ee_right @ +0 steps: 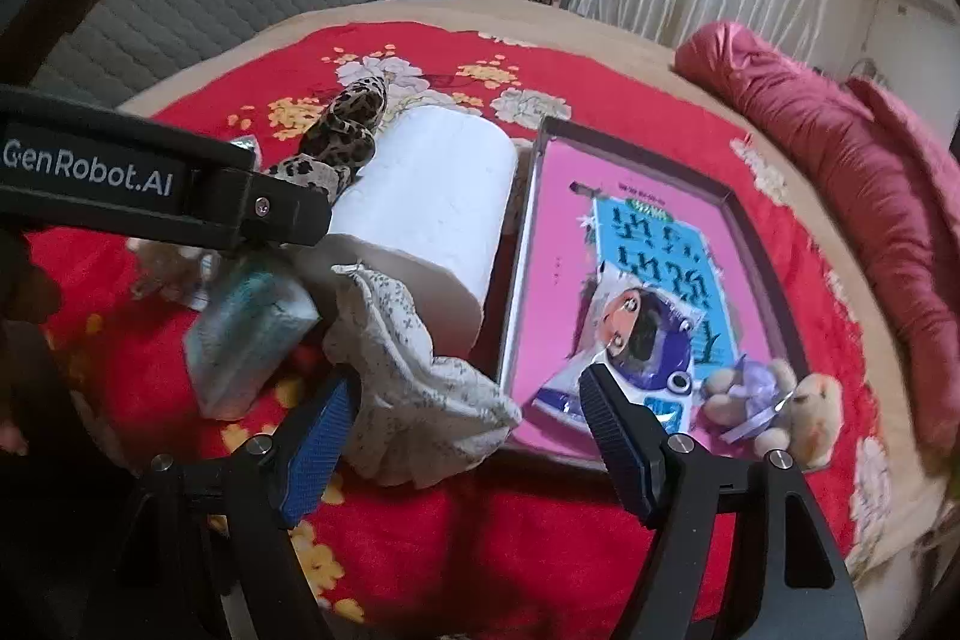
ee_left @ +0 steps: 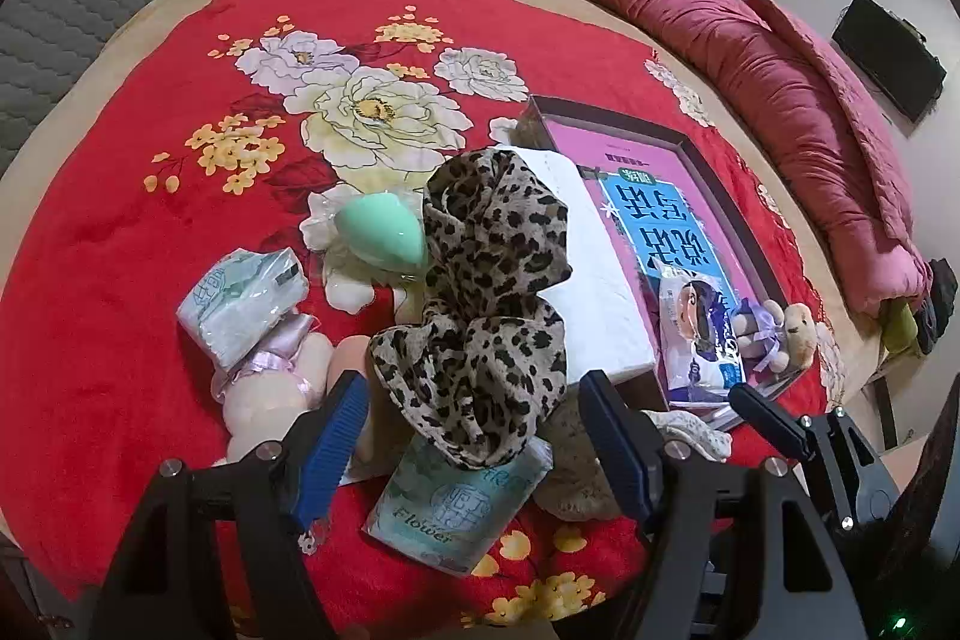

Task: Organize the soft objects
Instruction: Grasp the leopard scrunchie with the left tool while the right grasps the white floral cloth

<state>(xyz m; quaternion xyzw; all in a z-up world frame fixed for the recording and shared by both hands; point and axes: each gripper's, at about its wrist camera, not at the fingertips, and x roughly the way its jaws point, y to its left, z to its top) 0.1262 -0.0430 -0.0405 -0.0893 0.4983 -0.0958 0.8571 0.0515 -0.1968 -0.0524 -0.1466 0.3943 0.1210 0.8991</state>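
On the red floral blanket (ee_left: pixel 120 280), both tongs, left (ee_left: pixel 474 436) and right (ee_right: pixel 468 424), gape empty; next, probably close on the leopard-print scarf (ee_left: pixel 492 268).

You're looking at a plush, fuzzy red blanket (ee_left: pixel 120 280), a thin leopard-print cloth scarf (ee_left: pixel 492 280), glossy plastic-wrapped tissue packs (ee_left: pixel 462 508), and what's probably matt foam, a white block (ee_right: pixel 438 214).

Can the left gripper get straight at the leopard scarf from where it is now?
Probably yes. The left gripper is open, and the leopard scarf lies heaped directly ahead between its fingers with nothing covering it. The scarf drapes over a tissue pack, which might get pinched too.
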